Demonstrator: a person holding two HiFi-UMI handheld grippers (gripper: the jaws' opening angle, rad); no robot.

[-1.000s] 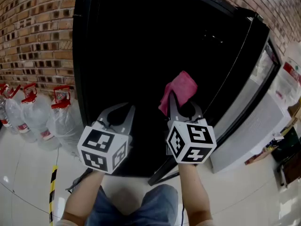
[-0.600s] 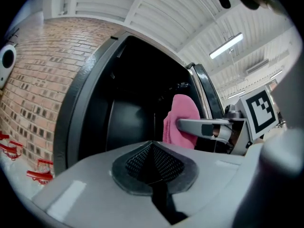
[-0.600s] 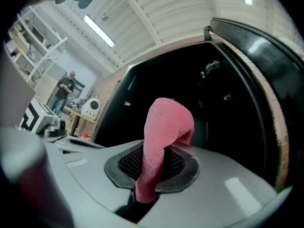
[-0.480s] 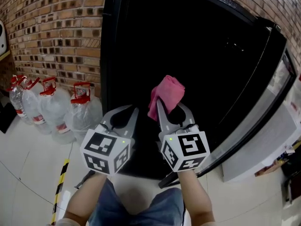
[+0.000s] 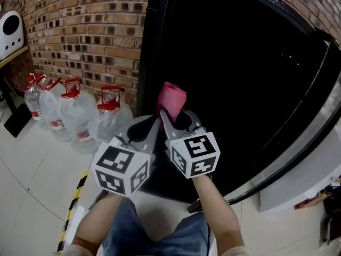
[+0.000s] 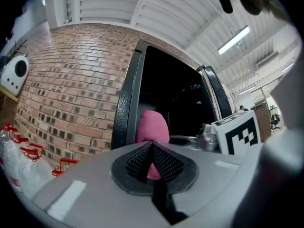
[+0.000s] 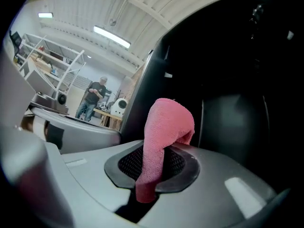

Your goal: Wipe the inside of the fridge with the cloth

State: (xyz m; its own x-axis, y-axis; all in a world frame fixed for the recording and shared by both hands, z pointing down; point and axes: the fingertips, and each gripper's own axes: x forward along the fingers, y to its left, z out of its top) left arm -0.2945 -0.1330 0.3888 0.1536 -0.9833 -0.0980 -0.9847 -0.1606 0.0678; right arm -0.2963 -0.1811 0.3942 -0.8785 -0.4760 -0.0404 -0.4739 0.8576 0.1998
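– Against the brick wall (image 5: 80, 31), what was seen to stand?

– A tall black fridge (image 5: 240, 79) was seen there, with its dark interior laid open to the head view. Large water bottles (image 5: 74, 116) with red caps were lined up on the pale floor (image 5: 32, 196) to its left.

– How were the arms held?

– Both forearms (image 5: 216, 217) were stretched forward from the lower edge of the head view, side by side. The grippers were pointed up toward the left edge of the fridge. The left gripper (image 5: 153, 125) was held just beside the right gripper (image 5: 170, 116) and slightly lower, and their marker cubes (image 5: 120, 169) were set close together.

– What was made out of the jaws?

– The left gripper's jaws were pressed together, pad against pad, and nothing was caught between them. The right gripper's jaws were clamped on the pink cloth (image 5: 171, 101).

– And where was the cloth placed relative to the fingers?

– It was pinched low between the pads (image 7: 128, 164). One end was left hanging just below the pinch. The rest was raised above the fingertips and folded over toward the right. It was held in front of the fridge's opening, near the left frame. Whether the fridge was touched could not be told.
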